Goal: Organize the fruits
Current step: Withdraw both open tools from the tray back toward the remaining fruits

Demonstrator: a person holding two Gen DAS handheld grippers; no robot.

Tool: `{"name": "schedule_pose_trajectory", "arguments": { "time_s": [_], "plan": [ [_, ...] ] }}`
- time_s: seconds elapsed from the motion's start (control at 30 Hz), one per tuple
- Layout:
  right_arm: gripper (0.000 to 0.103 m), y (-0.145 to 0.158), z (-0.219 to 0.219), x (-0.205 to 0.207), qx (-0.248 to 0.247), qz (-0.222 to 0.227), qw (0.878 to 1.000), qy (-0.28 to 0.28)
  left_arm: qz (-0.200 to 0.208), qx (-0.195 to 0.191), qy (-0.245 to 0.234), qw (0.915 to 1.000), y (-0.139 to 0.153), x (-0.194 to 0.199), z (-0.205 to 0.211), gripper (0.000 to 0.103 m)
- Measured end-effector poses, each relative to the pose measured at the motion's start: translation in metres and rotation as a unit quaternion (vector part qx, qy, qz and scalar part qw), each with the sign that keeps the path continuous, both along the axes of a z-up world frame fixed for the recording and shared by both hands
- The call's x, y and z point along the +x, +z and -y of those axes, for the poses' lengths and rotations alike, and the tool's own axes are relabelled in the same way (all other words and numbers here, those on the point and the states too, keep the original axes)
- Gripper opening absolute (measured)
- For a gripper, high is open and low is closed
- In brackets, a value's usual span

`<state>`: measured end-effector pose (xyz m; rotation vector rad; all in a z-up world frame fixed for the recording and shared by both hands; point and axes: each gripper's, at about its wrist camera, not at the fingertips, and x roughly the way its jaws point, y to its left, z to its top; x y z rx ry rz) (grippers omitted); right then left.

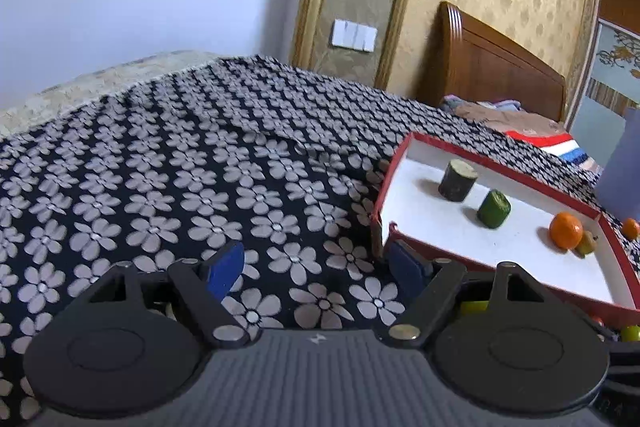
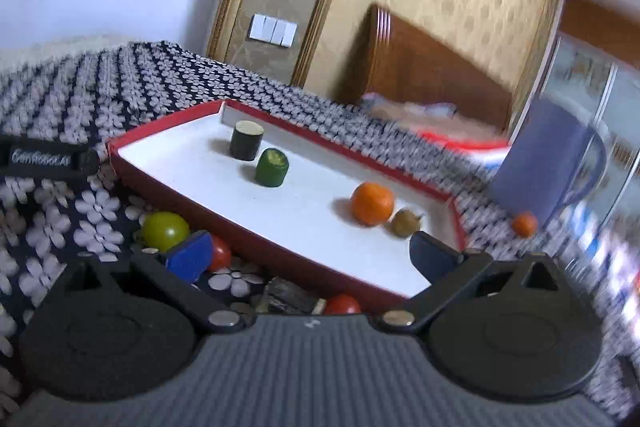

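Right wrist: green tomato [image 2: 165, 231] just beyond the open right tongs' [image 2: 310, 254] left pad.

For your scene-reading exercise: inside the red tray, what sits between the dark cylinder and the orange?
A green cylinder piece stands between the dark cylinder and the orange in the red tray; both wrist views show it.

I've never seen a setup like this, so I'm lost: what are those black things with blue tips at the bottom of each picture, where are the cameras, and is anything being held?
There is no robot arm here. A person holds a two-finger gripper in each hand, and each carries a wide-angle camera looking along its blue fingers. One picture comes from the left gripper, the other from the right gripper. Both stand open and hold nothing.

On the flowered cloth sits a red tray holding a dark cylinder, a green cylinder, an orange and a small brownish fruit. Outside the tray lie a green tomato, red tomatoes and another small orange.
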<state>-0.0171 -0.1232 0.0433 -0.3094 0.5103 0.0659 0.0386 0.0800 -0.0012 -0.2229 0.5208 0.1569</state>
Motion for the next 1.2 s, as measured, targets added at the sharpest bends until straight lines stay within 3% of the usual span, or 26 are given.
{"name": "schedule_pose_trajectory", "arguments": {
  "time_s": [0.07,0.17,0.4,0.5,0.57,0.67,0.8,0.9,0.97,1.07,1.13,1.2],
  "plan": [
    [0.103,-0.001,-0.001,0.007,0.016,-0.011,1.0,0.022,0.007,-0.002,0.007,0.9999,0.003,-0.002,-0.002,0.079],
    [0.103,-0.008,-0.011,0.016,-0.004,-0.019,0.999,0.032,0.002,0.004,0.014,0.9999,0.004,-0.003,-0.006,0.08],
    [0.103,-0.017,-0.024,0.024,-0.015,-0.03,0.999,0.026,-0.004,0.003,0.021,0.9998,0.0,-0.005,-0.017,0.08],
    [0.103,0.0,-0.021,0.009,0.079,-0.028,0.99,0.116,-0.008,-0.003,0.03,0.9995,-0.001,-0.004,-0.023,0.08],
    [0.103,0.008,-0.014,0.003,0.072,-0.005,0.993,0.089,-0.014,-0.009,0.029,0.9994,-0.002,-0.004,-0.027,0.08],
    [0.103,0.009,0.0,-0.002,-0.008,0.031,0.999,0.008,-0.012,-0.008,0.011,0.9998,-0.001,-0.005,-0.027,0.08],
    [0.103,0.01,0.03,-0.01,0.029,0.017,0.999,-0.008,-0.002,0.013,-0.025,0.9996,0.004,-0.006,-0.011,0.08],
    [0.103,0.008,0.047,-0.019,0.021,0.021,0.999,-0.021,0.001,0.033,-0.076,0.9966,0.007,-0.009,0.009,0.08],
    [0.103,0.007,0.059,-0.019,0.033,0.014,0.998,-0.041,0.002,0.049,-0.074,0.996,0.008,-0.01,0.018,0.08],
    [0.103,0.007,0.053,-0.019,0.069,-0.007,0.998,-0.006,0.004,0.05,-0.037,0.9981,0.01,-0.008,0.016,0.08],
    [0.103,0.003,0.031,-0.016,0.054,-0.019,0.998,0.036,0.004,0.038,-0.018,0.9991,0.01,-0.008,0.006,0.08],
    [0.103,-0.003,0.007,-0.007,0.014,-0.026,0.999,0.043,-0.005,0.033,-0.011,0.9994,0.01,-0.008,-0.001,0.08]
  ]
}}
